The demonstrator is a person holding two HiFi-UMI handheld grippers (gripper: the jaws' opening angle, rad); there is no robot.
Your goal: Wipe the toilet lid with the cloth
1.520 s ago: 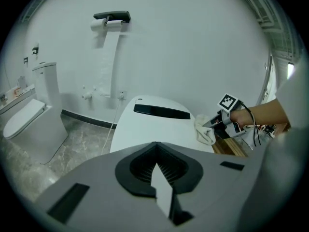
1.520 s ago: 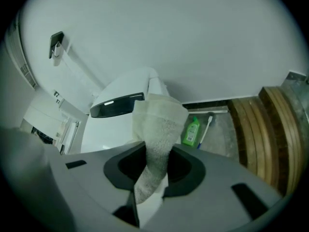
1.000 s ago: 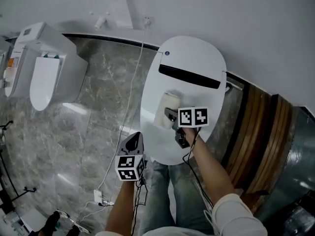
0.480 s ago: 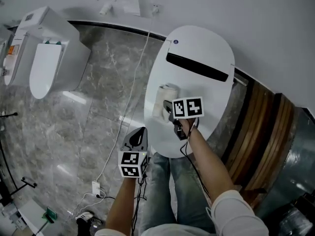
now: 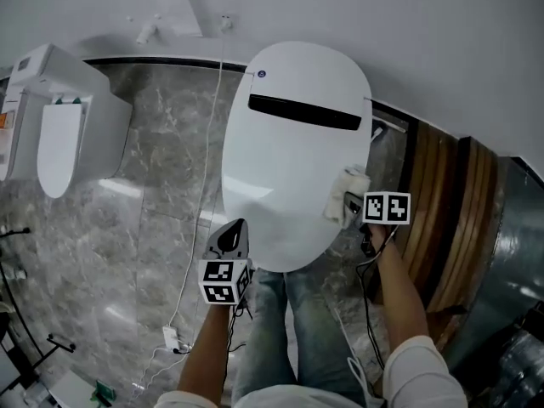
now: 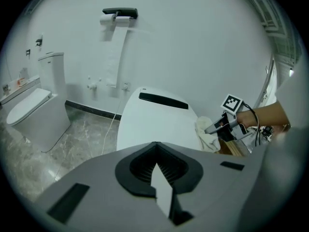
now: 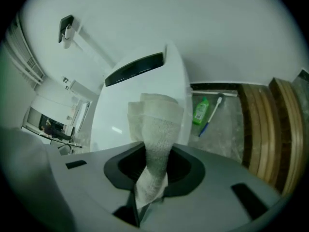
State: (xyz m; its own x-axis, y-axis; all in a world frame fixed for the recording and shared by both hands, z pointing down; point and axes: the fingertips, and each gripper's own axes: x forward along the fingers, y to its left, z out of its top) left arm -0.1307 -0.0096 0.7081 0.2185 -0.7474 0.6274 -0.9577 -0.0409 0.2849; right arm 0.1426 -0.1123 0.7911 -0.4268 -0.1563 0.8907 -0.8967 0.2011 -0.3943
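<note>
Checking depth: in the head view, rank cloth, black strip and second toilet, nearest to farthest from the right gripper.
1. cloth, in the right gripper, right edge of toilet lid.
2. black strip, across the lid's rear.
3. second toilet, far left.

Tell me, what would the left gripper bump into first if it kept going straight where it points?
Most likely the white toilet lid, near its front edge. It lies right ahead of the shut left gripper, with nothing in between. The exact depth is hard to judge.
</note>
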